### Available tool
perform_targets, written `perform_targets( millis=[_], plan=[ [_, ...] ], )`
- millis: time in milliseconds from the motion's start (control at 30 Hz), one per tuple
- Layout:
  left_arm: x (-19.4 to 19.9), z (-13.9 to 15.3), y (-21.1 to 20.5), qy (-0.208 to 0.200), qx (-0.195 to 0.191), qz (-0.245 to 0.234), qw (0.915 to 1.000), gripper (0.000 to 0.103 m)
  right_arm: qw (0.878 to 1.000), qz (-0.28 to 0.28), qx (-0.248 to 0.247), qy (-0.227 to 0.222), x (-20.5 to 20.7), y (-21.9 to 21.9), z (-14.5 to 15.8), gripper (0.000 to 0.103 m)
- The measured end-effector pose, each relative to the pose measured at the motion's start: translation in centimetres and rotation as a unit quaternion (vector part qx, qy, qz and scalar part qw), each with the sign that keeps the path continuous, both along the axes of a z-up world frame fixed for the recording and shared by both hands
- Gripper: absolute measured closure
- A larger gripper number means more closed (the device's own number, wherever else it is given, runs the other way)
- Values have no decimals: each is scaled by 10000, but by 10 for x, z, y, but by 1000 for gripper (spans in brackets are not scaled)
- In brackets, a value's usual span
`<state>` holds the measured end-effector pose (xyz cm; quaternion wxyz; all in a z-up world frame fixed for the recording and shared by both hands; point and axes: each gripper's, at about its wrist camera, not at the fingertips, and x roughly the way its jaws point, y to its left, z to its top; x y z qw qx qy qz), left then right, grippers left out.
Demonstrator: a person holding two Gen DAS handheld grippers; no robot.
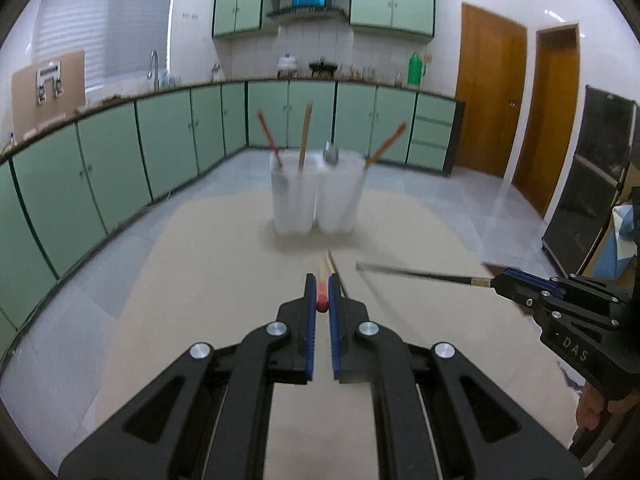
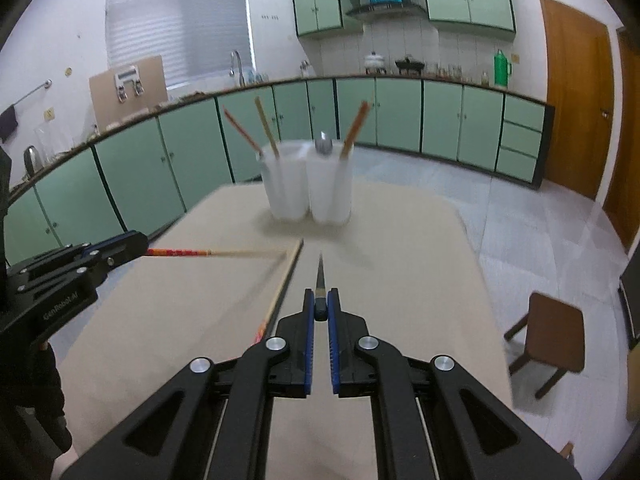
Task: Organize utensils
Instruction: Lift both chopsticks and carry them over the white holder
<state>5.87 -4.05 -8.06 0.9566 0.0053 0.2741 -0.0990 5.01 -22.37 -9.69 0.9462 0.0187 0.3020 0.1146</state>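
My left gripper (image 1: 322, 300) is shut on a red-handled chopstick (image 1: 322, 286) and holds it above the beige table (image 1: 208, 280); it also shows in the right wrist view (image 2: 192, 253). My right gripper (image 2: 321, 305) is shut on a dark metal-tipped chopstick (image 2: 320, 276), seen from the side in the left wrist view (image 1: 420, 274). Two white utensil cups (image 1: 316, 196) stand side by side at the table's far end with chopsticks and a metal spoon (image 1: 331, 153) in them. Another chopstick (image 2: 286, 280) lies on the table.
Green kitchen cabinets (image 1: 160, 136) run along the back and left. A wooden stool (image 2: 554, 332) stands right of the table. A black case (image 1: 592, 184) and wooden doors (image 1: 492, 92) are at the right.
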Motion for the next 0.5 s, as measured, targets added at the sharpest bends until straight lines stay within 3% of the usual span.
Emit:
perform_targets(
  millis=[500],
  plan=[
    [16,80,-5,-665,-288,-535,9959,98,9977,400,-57,-547,28,-10,95,97]
  ],
)
